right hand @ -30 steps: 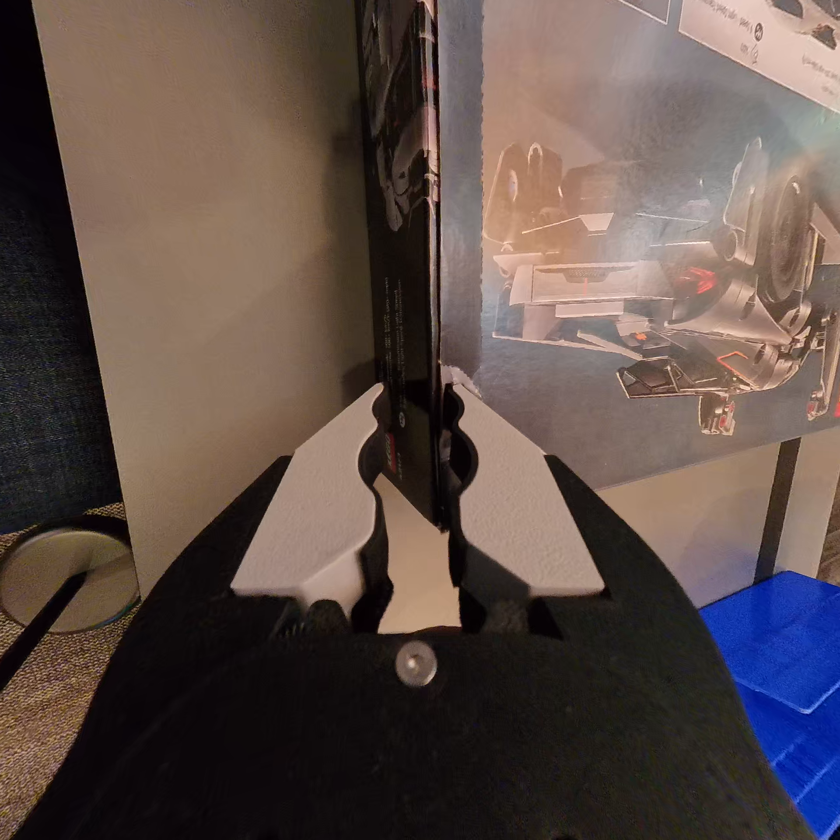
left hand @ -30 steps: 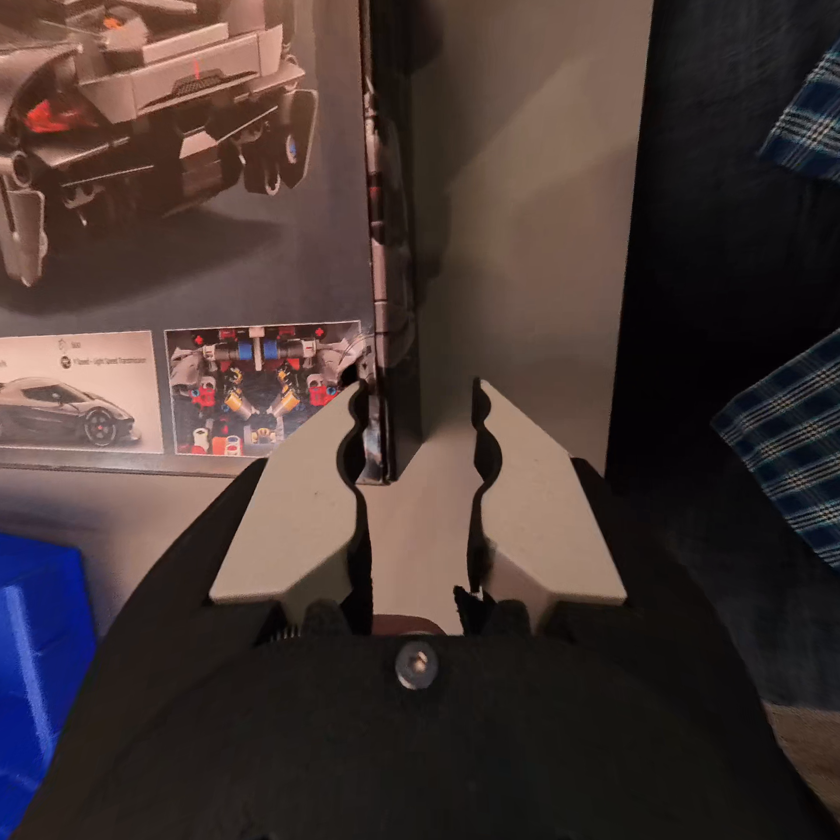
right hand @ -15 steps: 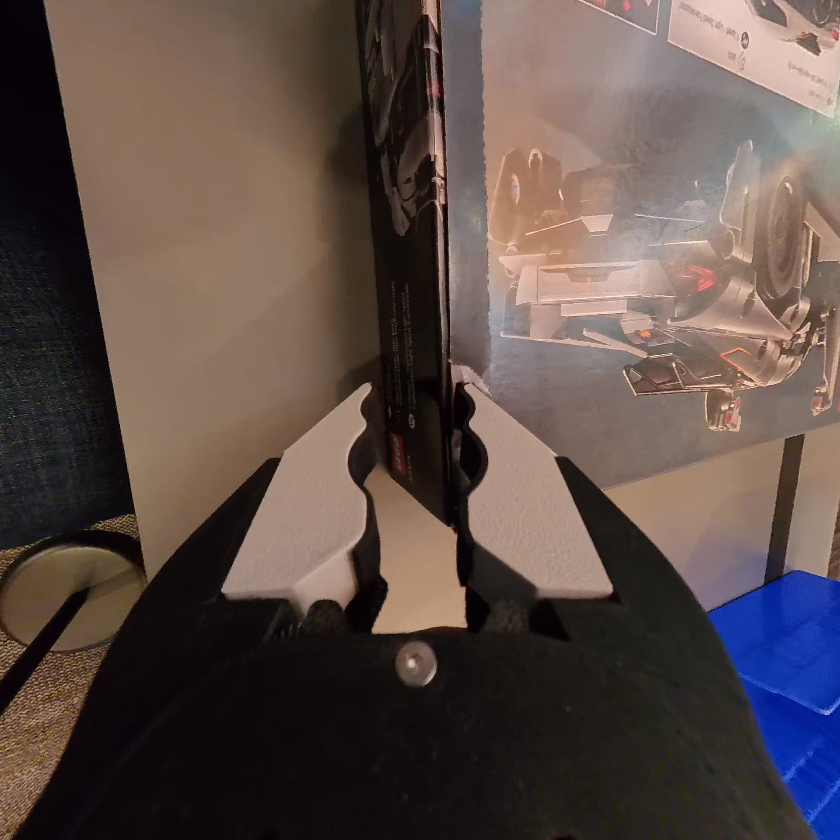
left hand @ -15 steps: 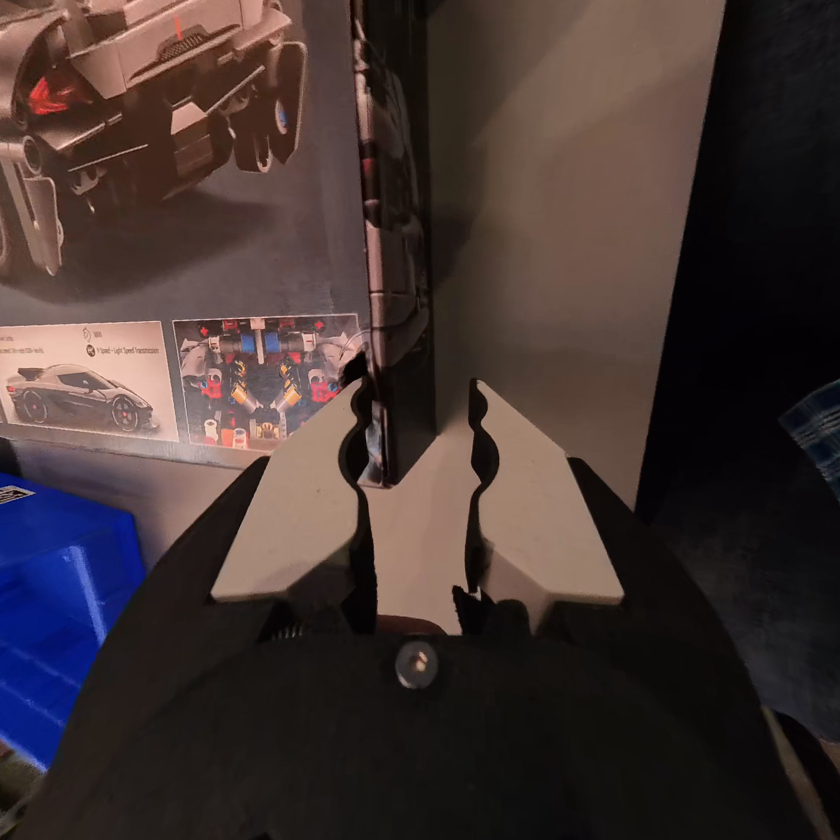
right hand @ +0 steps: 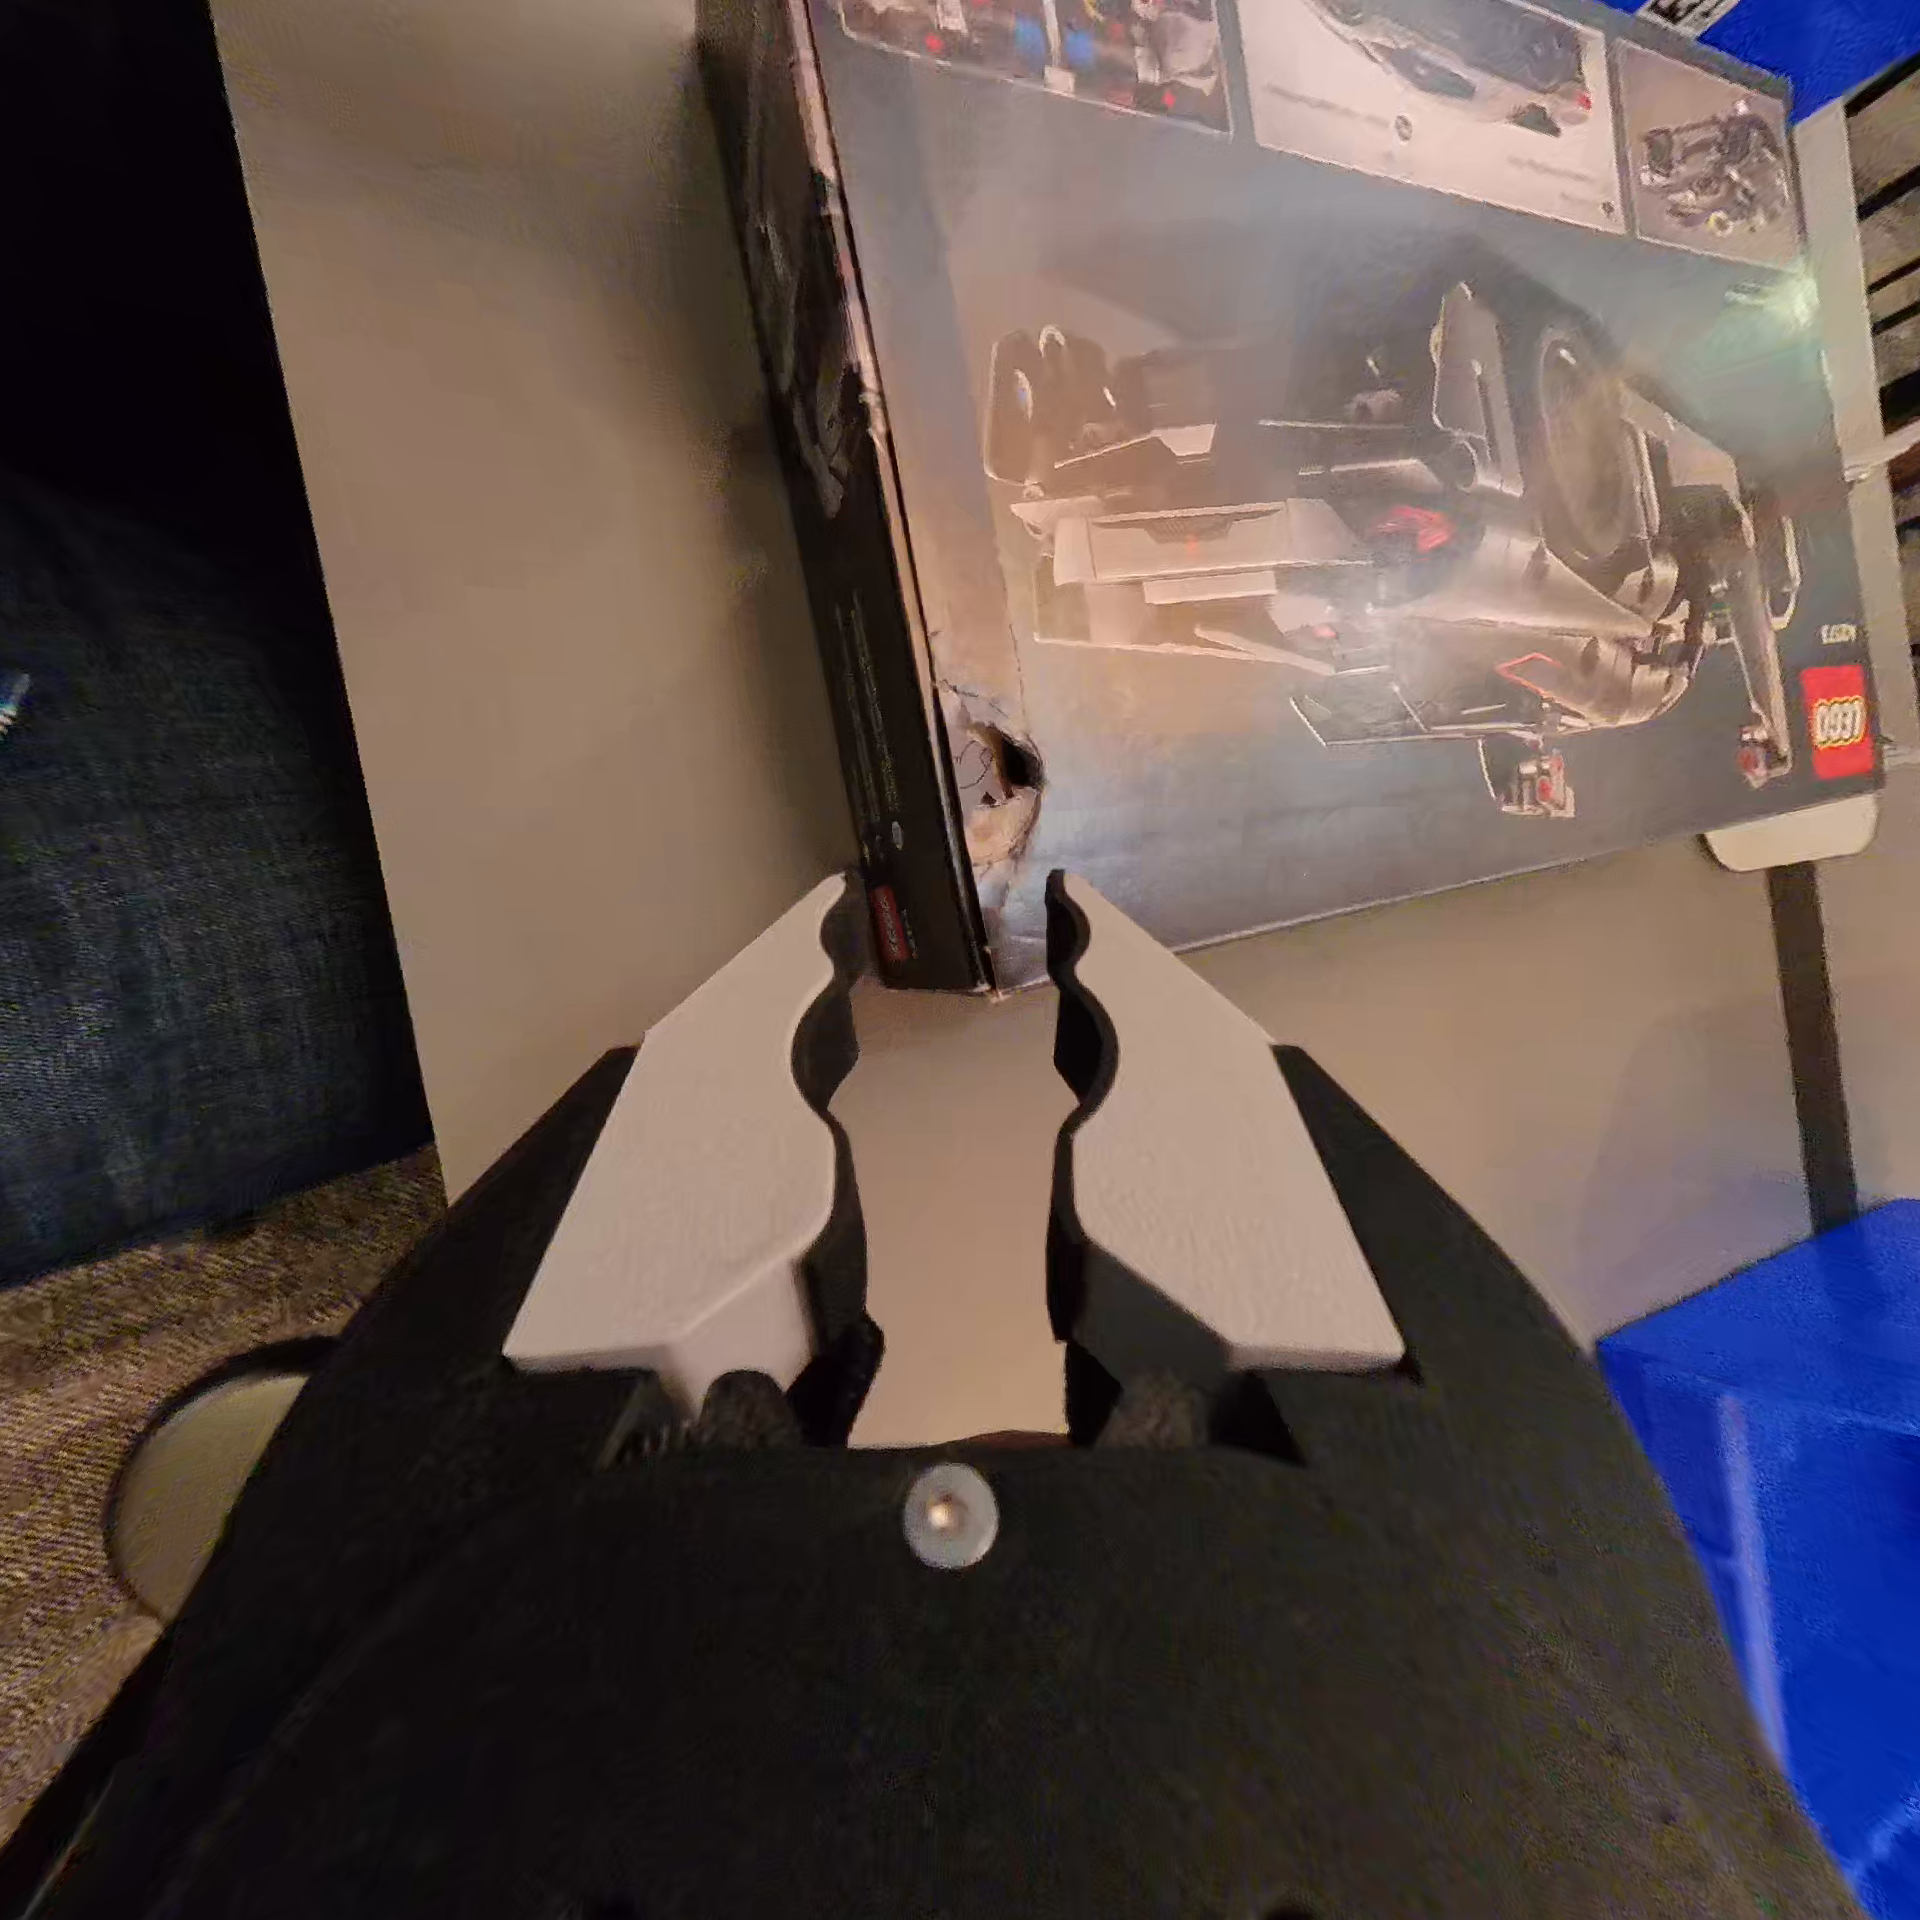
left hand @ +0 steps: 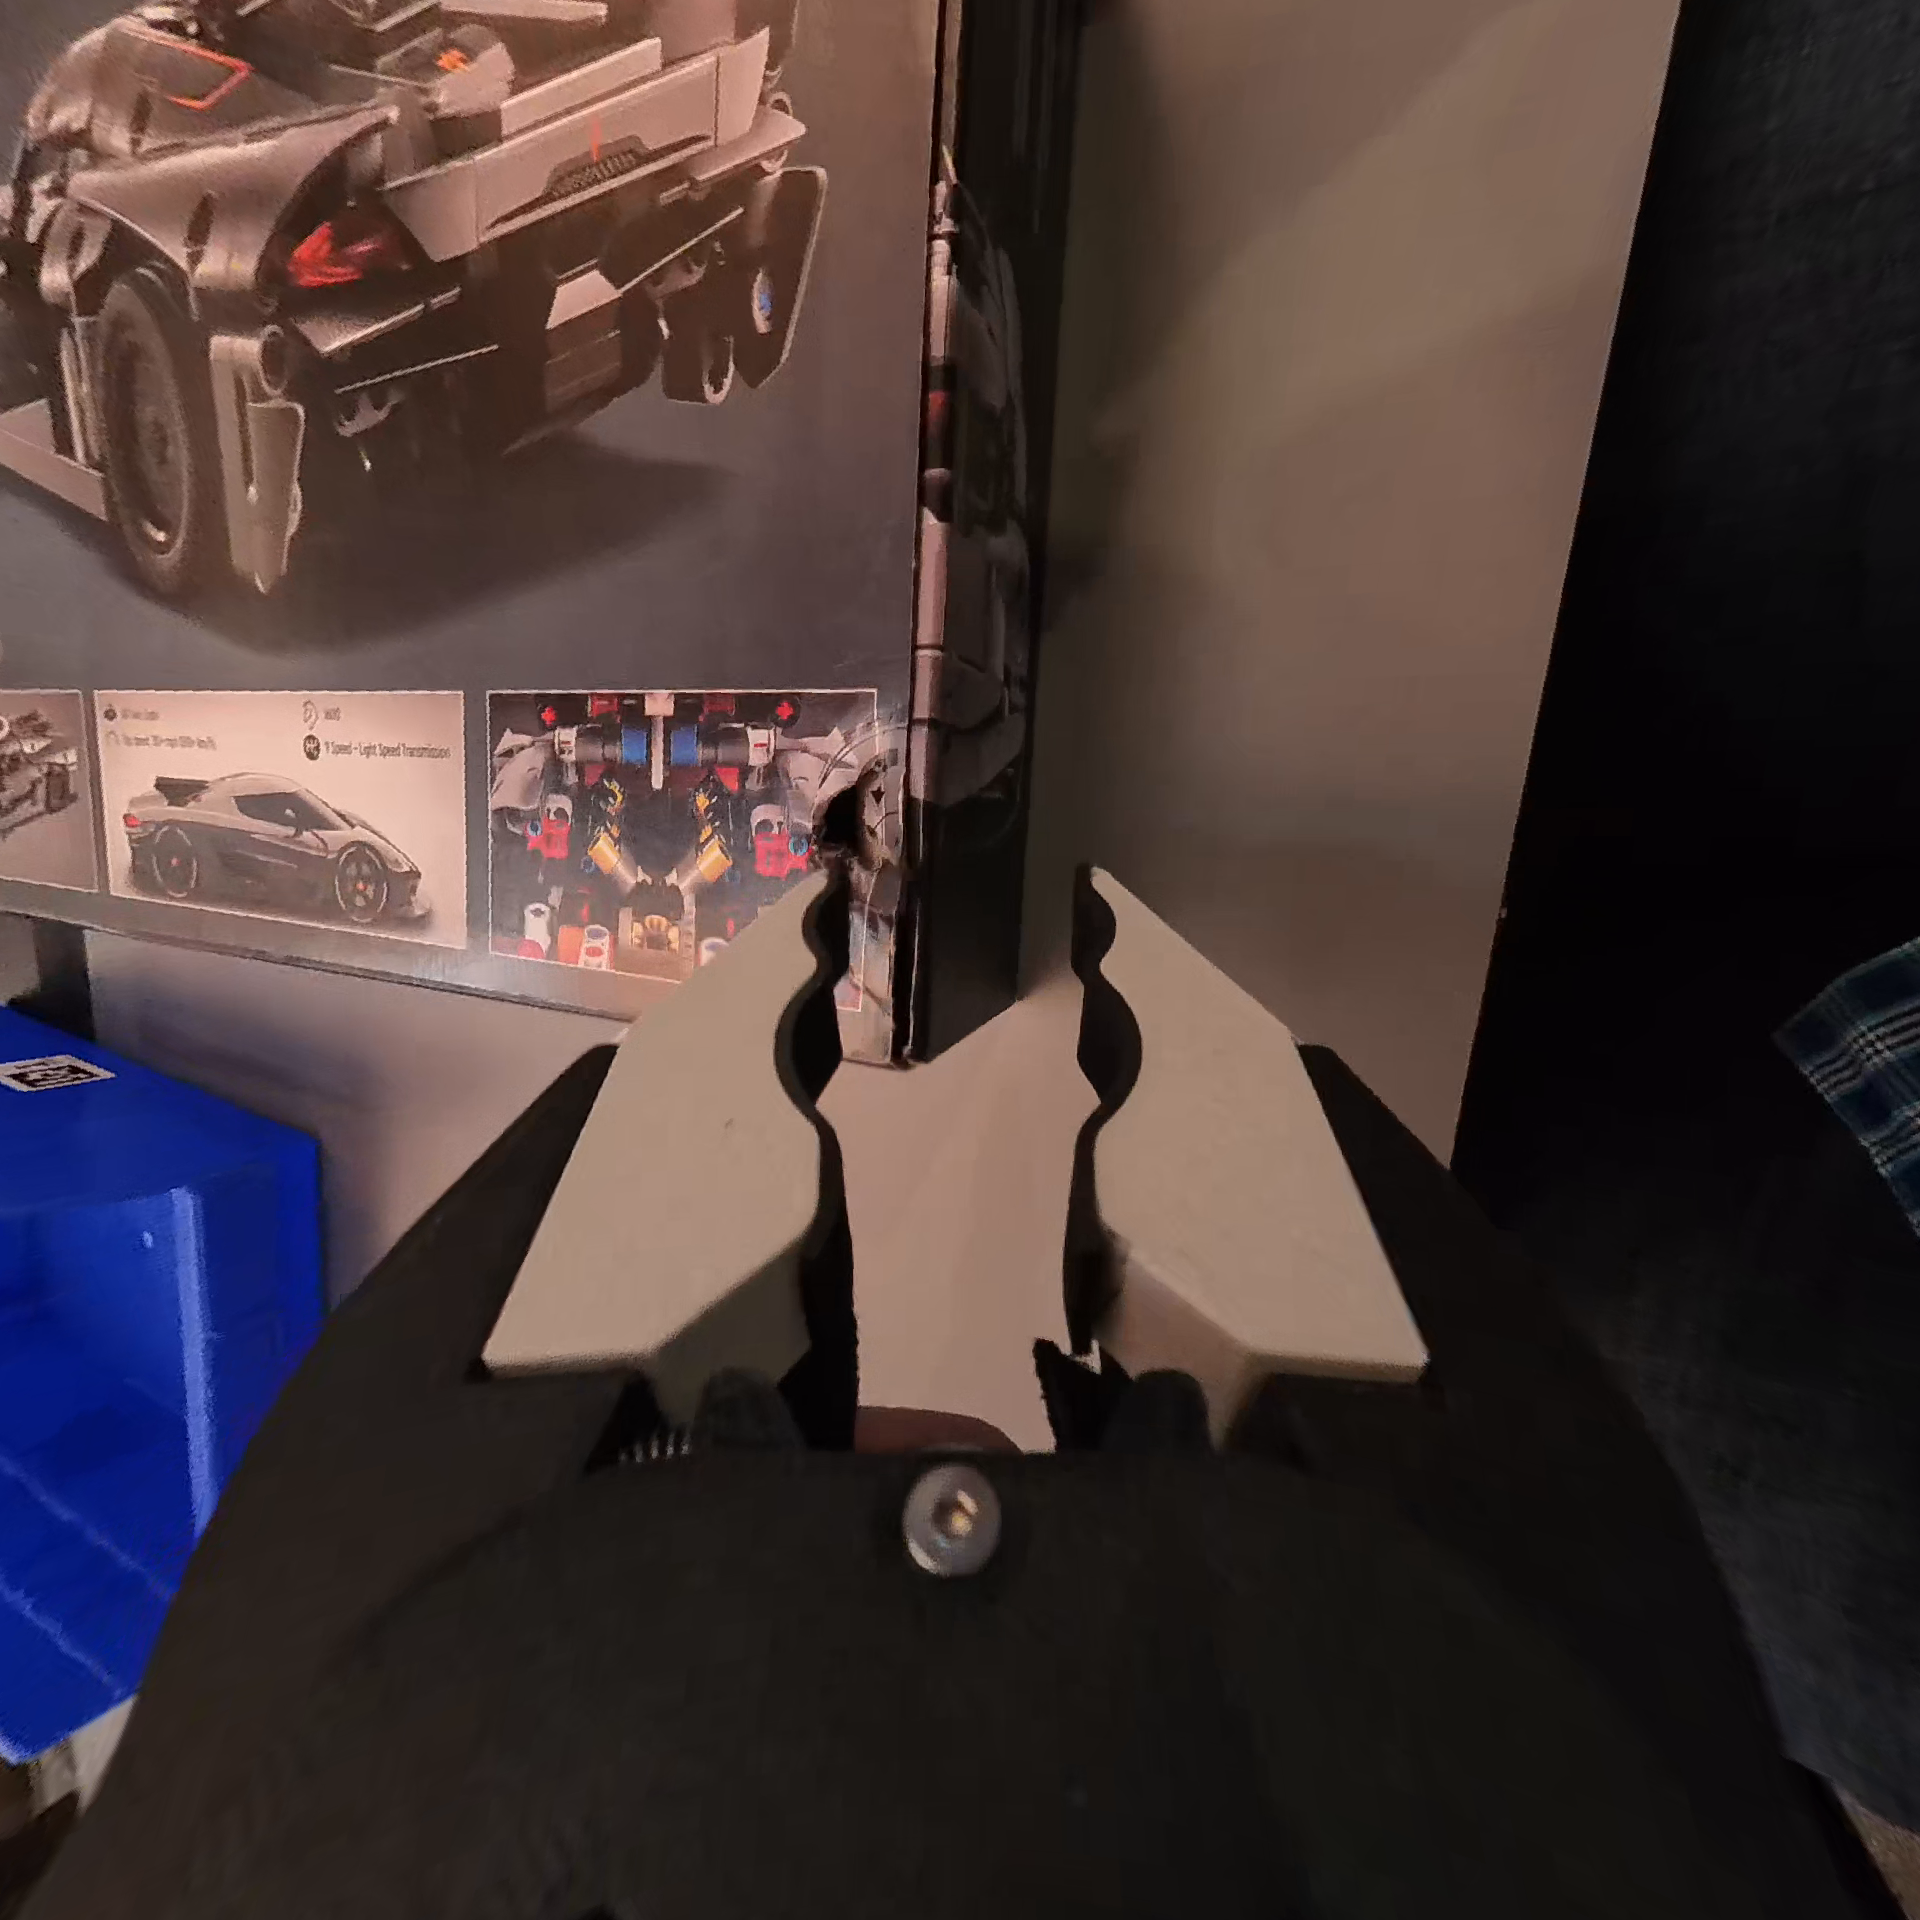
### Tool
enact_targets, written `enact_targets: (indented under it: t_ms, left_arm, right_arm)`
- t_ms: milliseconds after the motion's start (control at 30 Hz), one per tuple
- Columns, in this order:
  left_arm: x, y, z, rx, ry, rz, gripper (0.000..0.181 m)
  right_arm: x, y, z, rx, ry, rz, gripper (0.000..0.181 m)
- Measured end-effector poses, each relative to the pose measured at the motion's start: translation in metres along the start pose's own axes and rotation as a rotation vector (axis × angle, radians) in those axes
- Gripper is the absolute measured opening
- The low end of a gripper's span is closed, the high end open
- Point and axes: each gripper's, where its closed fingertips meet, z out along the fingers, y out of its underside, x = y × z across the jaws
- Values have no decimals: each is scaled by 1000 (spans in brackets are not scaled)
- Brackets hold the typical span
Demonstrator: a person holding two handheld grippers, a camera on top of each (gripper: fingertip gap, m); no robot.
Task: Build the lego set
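Spreading apart, the two pale fingers of the left gripper (left hand: 954, 883) are seen released, with a corner of the lego box (left hand: 499, 343) lying in the gap between them; whether either finger touches the cardboard cannot be told. The two pale fingers of the right gripper (right hand: 948, 883) are likewise parted and released, and the near corner of the lego box (right hand: 1351, 520) is seen just ahead of and between their tips, apart from the right finger. One box is counted in all, lying flat on a pale table (left hand: 1299, 520), its printed back face turned up. On that face one large grey model car is pictured, and a row of smaller inset pictures is counted along one edge, three of them in the left wrist view. One torn hole (right hand: 1003, 774) is seen in the cardboard beside the corner near the right gripper, and a similar torn spot (left hand: 862, 821) is seen by the corner at the left gripper. Blue plastic bins (left hand: 114, 1351) are seen beside the box; in the right wrist view one blue bin (right hand: 1787, 1507) lies at the right edge. A piece of plaid cloth (left hand: 1870, 1049) is seen at the far right of the left wrist view, beyond the table's edge.
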Motion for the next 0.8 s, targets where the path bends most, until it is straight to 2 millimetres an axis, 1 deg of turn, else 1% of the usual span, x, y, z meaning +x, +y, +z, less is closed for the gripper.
enact_targets:
  t_ms: [133,233,433,500,567,700,800]
  left_arm:
    - [1,0,0,19,-3,-21,43]
    - [-1,1,-1,16,-8,-16,40]
    - [1,3,-3,32,-7,-30,41]
    - [2,4,-3,30,-9,-29,41]
    - [1,5,-2,25,-19,-34,41]
    - [4,6,-1,12,-42,-24,43]
    - [4,6,0,17,-57,-25,43]
  right_arm:
    - [-3,-9,-2,37,-12,2,31]
    - [-4,-8,2,28,-20,1,31]
    - [-8,-8,6,17,-27,-1,32]
    - [-11,-5,11,-14,-31,-17,32]
    - [-9,1,16,-63,0,-26,34]
    - [-12,0,18,-92,28,-49,35]
    - [-10,1,20,-132,59,-56,32]
